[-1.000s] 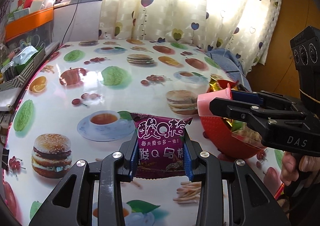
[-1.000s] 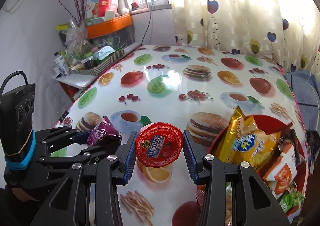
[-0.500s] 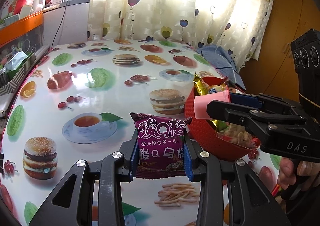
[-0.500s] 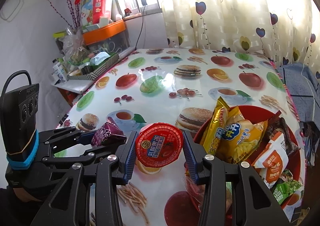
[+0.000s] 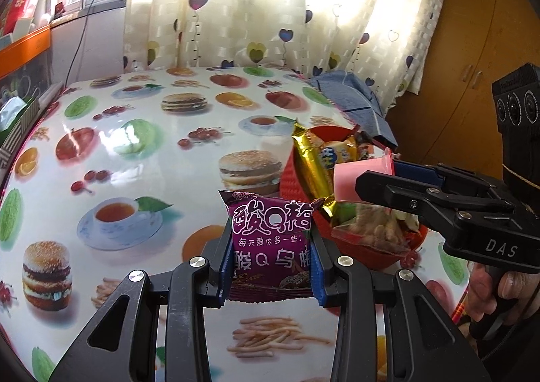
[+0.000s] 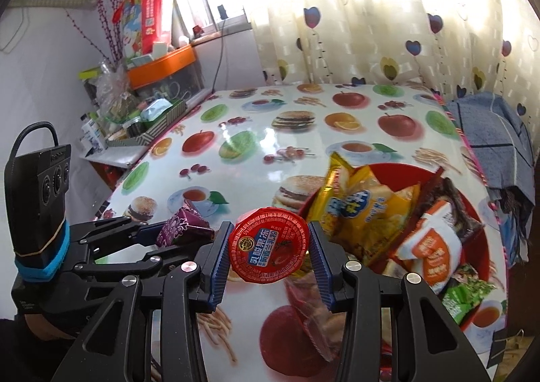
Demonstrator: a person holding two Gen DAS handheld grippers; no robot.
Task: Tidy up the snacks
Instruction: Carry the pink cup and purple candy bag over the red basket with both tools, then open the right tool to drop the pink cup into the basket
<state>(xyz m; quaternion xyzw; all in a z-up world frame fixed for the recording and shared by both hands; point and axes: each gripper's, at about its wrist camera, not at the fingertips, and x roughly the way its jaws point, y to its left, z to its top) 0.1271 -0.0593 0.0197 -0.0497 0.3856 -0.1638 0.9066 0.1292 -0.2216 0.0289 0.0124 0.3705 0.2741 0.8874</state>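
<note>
Carrying one snack in each hand, the person seems to be at the delivery step. The left gripper (image 5: 270, 267) is closed on a purple packet (image 5: 271, 243), and the right gripper (image 6: 270, 257) clamps a red-lidded jelly cup (image 6: 268, 245); both hang above the table (image 5: 141, 159), beside the red bowl (image 6: 472, 209) already full of snacks. Next, each must come over the bowl and release. How deep the bowl is, and which free place remains, I cannot tell.
</note>
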